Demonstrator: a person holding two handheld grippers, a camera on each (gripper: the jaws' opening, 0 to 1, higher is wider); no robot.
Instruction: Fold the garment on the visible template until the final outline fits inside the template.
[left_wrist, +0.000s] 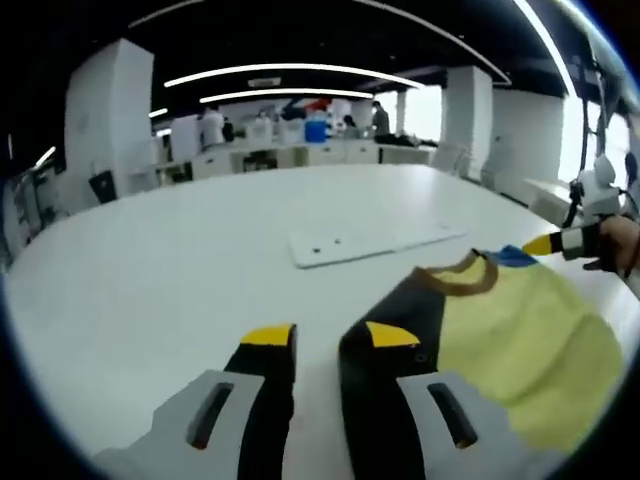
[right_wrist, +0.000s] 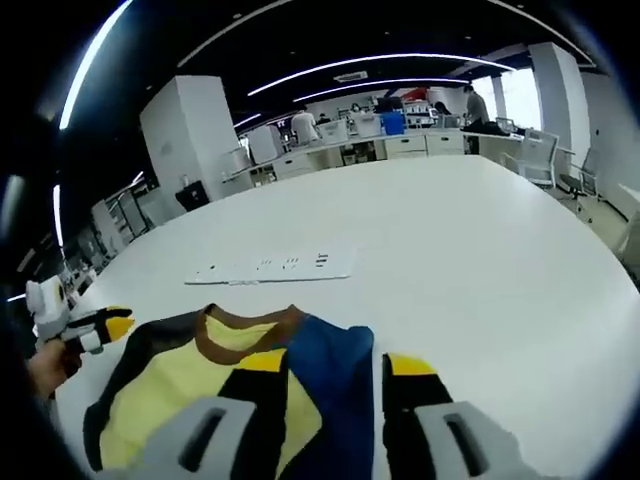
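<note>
Early step, fold not begun: shirt (right_wrist: 240, 385) flat on worktop (left_wrist: 200, 260), near edge. Left tongs (left_wrist: 330, 340) and right tongs (right_wrist: 335, 365) both apart, straddling hems. Next: clamp edges, fold inward w/ both. Template unclear, maybe plate (left_wrist: 375, 243).

The soft short-sleeved garment (right_wrist: 240, 375) lying just ahead of the right gripper's black, yellow-tipped jaws has a pale yellow body, a brown collar band, a black sleeve on one side and a blue sleeve on the other. It rests on a plain white round tabletop (right_wrist: 480, 270). Beyond the left gripper's matching black-and-yellow jaws lies a flat white rectangular panel (left_wrist: 375, 243).
</note>
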